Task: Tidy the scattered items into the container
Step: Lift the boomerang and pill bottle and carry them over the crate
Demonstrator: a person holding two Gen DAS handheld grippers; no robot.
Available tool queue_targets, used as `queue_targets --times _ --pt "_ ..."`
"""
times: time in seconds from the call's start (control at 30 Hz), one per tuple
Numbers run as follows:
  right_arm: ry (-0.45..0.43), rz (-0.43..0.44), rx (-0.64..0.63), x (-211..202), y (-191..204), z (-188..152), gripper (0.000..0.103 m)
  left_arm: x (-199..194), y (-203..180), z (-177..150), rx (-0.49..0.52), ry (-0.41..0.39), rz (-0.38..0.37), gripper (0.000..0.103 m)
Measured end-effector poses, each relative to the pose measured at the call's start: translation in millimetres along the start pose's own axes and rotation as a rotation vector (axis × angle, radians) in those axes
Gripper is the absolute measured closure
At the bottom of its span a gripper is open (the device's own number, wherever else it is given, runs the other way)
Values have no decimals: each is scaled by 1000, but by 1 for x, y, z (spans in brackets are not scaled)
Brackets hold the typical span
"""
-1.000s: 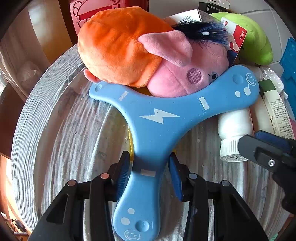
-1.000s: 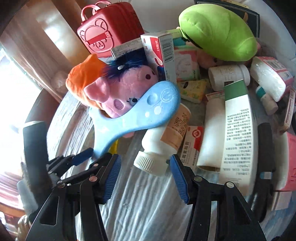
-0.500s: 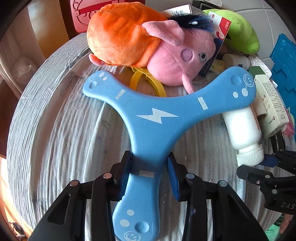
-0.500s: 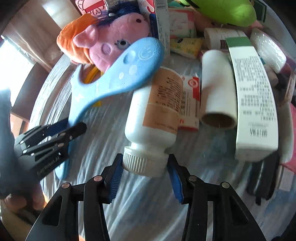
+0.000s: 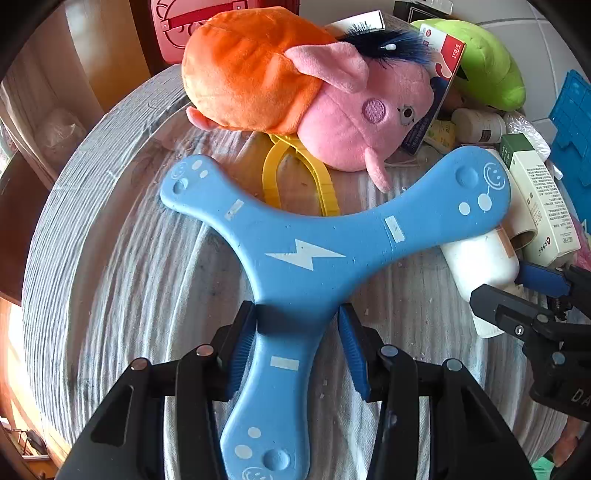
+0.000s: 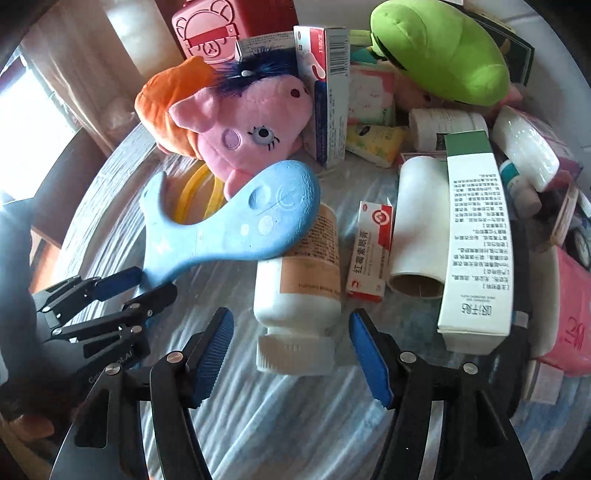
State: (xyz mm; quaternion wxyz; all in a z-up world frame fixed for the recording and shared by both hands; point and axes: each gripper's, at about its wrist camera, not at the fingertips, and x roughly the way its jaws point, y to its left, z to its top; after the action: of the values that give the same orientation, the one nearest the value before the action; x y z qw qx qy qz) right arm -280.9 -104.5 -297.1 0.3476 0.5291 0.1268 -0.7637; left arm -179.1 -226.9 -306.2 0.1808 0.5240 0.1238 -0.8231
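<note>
My left gripper point(image 5: 297, 347) is shut on one arm of a blue three-armed boomerang point(image 5: 314, 251), which also shows in the right wrist view point(image 6: 236, 229). One boomerang arm rests over a white bottle point(image 6: 299, 280) lying on its side. My right gripper point(image 6: 291, 354) is open, its pads either side of the bottle's ribbed cap without touching it. The bottle also shows in the left wrist view point(image 5: 480, 266), with the right gripper point(image 5: 524, 295) beside it. A pink and orange pig plush point(image 5: 306, 81) lies behind the boomerang.
A yellow ring point(image 5: 295, 177) lies under the plush. Further back are a green plush point(image 6: 439, 48), a red toy case point(image 6: 229, 26), a cardboard tube point(image 6: 417, 225), a tall green-topped box point(image 6: 476, 240), a small red and white box point(image 6: 369, 251) and several other bottles and boxes. A blue tray edge point(image 5: 572, 122) is far right.
The left gripper has drawn the boomerang back from the plush, uncovering the yellow ring. The right gripper closed in around the bottle's cap, then widened and backed off slightly.
</note>
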Motion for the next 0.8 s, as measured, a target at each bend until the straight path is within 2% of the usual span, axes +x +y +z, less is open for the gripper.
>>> queue_targets --times 0.13,0.2,0.23,0.3,0.63,0.8 --pt "-7 -27 9 9 -4 -2 40 10 9 6 -8 -7 -25 56" --pt "-2 -45 15 17 -1 -2 44 11 8 8 2 -22 -18 56" --pt "-14 -58 14 17 1 -3 49 10 7 8 5 -27 -20 58" --pt "-12 -49 26 13 2 -5 51 6 7 6 11 -43 -26 58" --pt "-82 -46 59 -42 6 -20 51 -67 -8 0 96 -192 65 59" --pt "-156 -62 70 -83 6 -18 51 -103 -18 11 125 -261 65 60"
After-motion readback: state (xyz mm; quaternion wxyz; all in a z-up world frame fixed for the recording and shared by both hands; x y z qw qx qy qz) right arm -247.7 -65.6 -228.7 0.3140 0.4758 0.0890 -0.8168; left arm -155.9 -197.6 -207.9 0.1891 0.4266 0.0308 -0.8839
